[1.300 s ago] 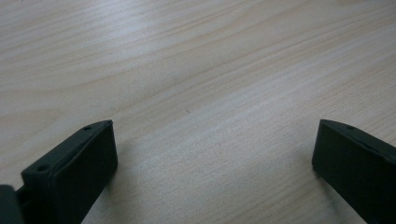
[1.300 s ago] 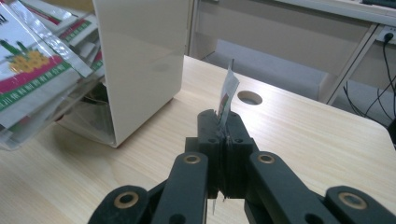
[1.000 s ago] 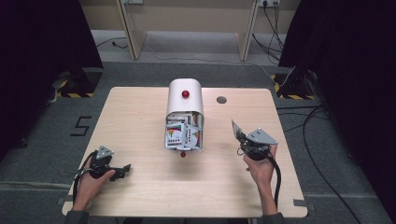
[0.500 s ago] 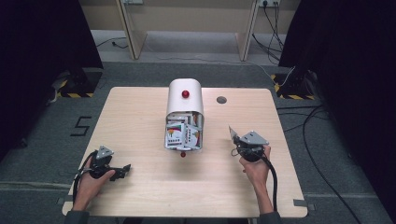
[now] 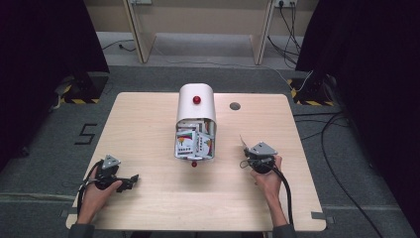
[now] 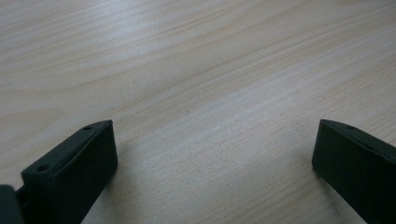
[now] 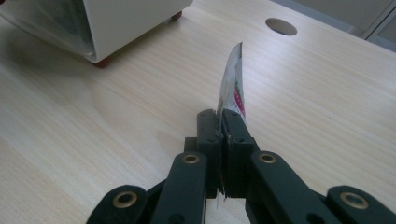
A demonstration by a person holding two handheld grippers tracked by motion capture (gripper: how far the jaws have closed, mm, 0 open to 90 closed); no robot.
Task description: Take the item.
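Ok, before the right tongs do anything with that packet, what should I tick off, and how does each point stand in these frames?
1. Right tongs shut on the packet: ok.
2. Packet held clear of the table: ok.
3. Left tongs open and holding nothing: ok.
4. White box lying on its side, more packets at its open end: ok.
5. Bare table beside the right tongs: ok.
6. Where the packet should go: cannot tell.

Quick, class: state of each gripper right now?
Left gripper: open, holding nothing, low over the table.
Right gripper: closed on a thin packet.
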